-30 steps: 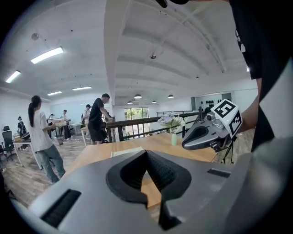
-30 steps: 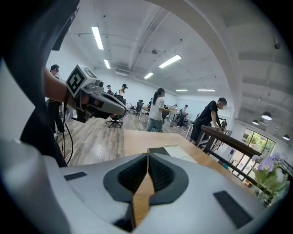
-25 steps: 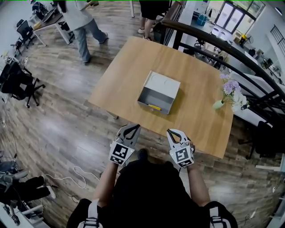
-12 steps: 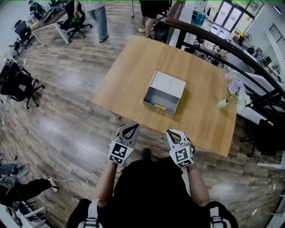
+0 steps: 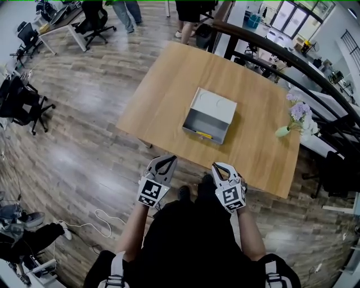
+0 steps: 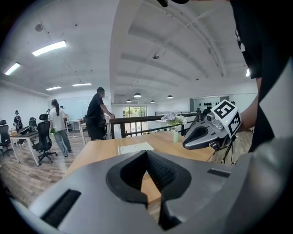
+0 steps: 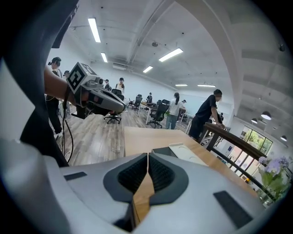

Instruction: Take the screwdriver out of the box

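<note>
Closest in, both tools are held out side by side just short of the near edge of the surface, over the wood floor [image 5: 84, 146]. The left tool [image 5: 166, 162] has its jaws pinched together with nothing in them. The right tool [image 5: 218, 169] is the same deal, tips closed up and empty. They're a bit apart and neither touches anything.

Past them is the wooden surface [image 5: 163, 95]. Roughly in the middle of it sits the gray box [image 5: 209, 119], open on top, with its pale lid [image 5: 216, 104] lying flat on the far side. The yellow screwdriver [image 5: 203, 135] is inside the box, lying on the bottom along the near wall.

Off toward the right edge of the surface there's a small green vase [image 5: 281, 131] with purple and white flowers. Farther back a dark railing [image 5: 270, 45] curves past, and a few people [image 5: 188, 17] stand around near desks and office chairs [image 5: 22, 107].
</note>
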### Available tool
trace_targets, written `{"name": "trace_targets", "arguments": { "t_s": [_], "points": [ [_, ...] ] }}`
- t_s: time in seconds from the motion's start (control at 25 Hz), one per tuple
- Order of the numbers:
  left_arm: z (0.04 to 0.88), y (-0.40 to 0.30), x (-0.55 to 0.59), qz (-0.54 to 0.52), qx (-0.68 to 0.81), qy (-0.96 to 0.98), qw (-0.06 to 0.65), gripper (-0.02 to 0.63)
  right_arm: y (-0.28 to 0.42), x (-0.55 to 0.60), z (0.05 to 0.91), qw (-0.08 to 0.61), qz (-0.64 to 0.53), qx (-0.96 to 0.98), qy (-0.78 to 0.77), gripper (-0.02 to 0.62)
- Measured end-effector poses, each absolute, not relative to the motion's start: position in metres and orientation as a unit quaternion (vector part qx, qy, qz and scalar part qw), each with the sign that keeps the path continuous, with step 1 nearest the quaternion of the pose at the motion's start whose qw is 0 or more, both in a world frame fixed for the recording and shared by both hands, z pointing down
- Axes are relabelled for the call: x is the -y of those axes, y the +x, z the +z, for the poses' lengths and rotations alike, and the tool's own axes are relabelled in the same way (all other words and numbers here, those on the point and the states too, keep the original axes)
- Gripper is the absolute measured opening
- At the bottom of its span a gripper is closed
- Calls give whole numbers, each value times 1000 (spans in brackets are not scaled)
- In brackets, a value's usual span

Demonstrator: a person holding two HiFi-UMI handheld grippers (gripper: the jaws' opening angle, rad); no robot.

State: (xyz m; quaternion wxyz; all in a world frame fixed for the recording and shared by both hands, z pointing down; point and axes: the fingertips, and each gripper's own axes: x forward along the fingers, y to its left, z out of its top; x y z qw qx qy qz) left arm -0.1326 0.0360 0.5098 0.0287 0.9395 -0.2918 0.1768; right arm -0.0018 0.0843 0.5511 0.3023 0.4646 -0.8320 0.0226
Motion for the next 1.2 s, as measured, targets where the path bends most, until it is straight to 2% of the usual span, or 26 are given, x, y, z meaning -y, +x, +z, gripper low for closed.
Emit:
{"name": "trace_targets", "arguments": {
  "t_s": [0.64,1.2],
  "points": [
    [510,-134,10,204,325,923,34,23,16,-21,562,304,29,849,432,26],
    [498,-77,55,229,333,915,15,21,54,33,572,298,42,866,400,25]
  ]
}}
